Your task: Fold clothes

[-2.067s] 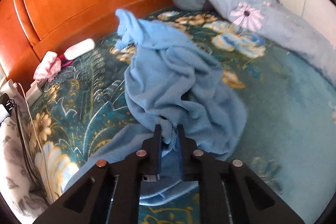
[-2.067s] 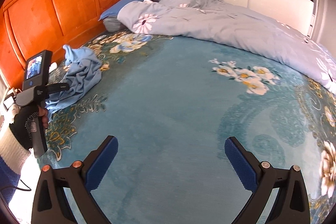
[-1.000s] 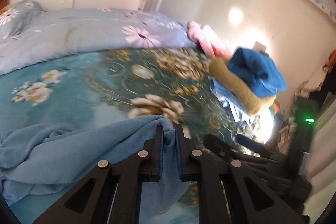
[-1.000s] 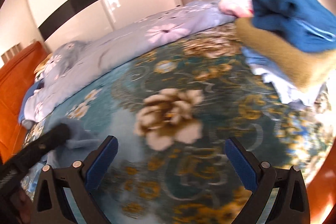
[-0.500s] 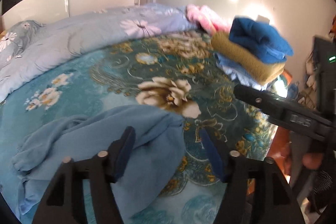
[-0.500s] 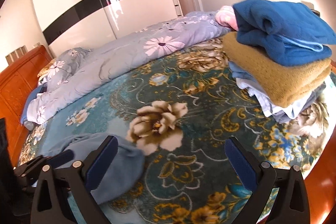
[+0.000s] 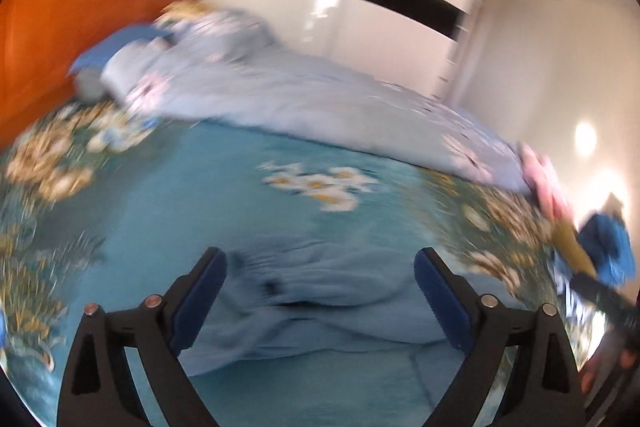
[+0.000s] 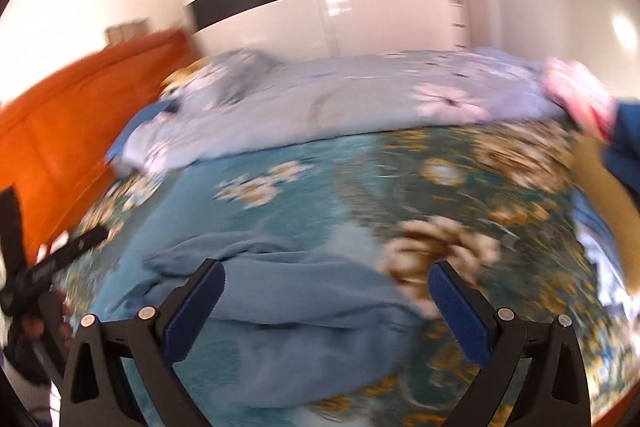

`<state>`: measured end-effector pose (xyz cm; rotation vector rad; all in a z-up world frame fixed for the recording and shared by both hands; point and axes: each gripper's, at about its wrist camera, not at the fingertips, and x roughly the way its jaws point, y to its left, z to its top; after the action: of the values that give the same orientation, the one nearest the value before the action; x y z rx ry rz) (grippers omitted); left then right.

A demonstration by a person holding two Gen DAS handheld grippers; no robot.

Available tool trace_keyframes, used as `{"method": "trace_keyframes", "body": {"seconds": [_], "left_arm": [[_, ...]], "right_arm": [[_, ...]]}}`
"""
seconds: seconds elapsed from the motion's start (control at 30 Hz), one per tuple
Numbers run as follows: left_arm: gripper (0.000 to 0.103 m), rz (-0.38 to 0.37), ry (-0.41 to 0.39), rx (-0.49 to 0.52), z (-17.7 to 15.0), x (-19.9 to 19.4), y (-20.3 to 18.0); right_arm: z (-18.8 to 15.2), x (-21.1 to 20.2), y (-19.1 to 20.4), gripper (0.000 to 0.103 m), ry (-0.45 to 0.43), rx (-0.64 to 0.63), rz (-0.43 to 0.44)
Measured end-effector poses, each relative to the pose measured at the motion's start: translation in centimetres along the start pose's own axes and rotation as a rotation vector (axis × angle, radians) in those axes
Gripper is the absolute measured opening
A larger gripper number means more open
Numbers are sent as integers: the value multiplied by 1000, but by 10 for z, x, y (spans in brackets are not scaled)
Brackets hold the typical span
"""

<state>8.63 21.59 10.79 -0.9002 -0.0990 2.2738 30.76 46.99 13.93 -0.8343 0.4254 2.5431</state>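
We see the left hand-held gripper opening wide, nothing gripped; the right hand-held gripper gapes wide, empty. The light blue garment lies crumpled on the bed just ahead of both.

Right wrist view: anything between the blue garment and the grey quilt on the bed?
Nothing. Only bare teal floral bedspread separates the blue garment from the grey quilt, seen in the right wrist view; the left wrist view agrees.
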Motion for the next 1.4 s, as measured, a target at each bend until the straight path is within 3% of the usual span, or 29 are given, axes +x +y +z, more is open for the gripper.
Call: {"method": "trace_keyframes", "body": {"seconds": [0.13,0.37,0.5,0.7,0.87,0.97,1.03,1.1,1.23,1.4], "left_arm": [[103,89,-13,-93,-7,-1,48],[103,90,-28,-152,-20,7,86],[103,89,33,-153,-21,21,95],[103,95,151,-164,-31,52,102],[102,85,231,-174,-41,73,108],[102,45,267,-188,-42,83,106],[101,13,292,-199,-44,91,105],[96,0,317,-206,-44,100,101],[67,-7,363,-217,-44,117,95],[65,-58,381,-200,-37,132,78]], "right_arm": [[-2,36,53,103,81,-137,74],[-8,102,142,103,171,-328,171],[-9,130,175,103,215,-412,209],[-7,170,195,103,289,-493,158],[-6,189,193,79,365,-451,149],[-8,195,191,59,391,-444,137],[-6,197,183,26,399,-405,141],[0,194,174,6,387,-344,144],[20,181,148,5,330,-231,148],[55,151,115,5,226,-148,115]]}}
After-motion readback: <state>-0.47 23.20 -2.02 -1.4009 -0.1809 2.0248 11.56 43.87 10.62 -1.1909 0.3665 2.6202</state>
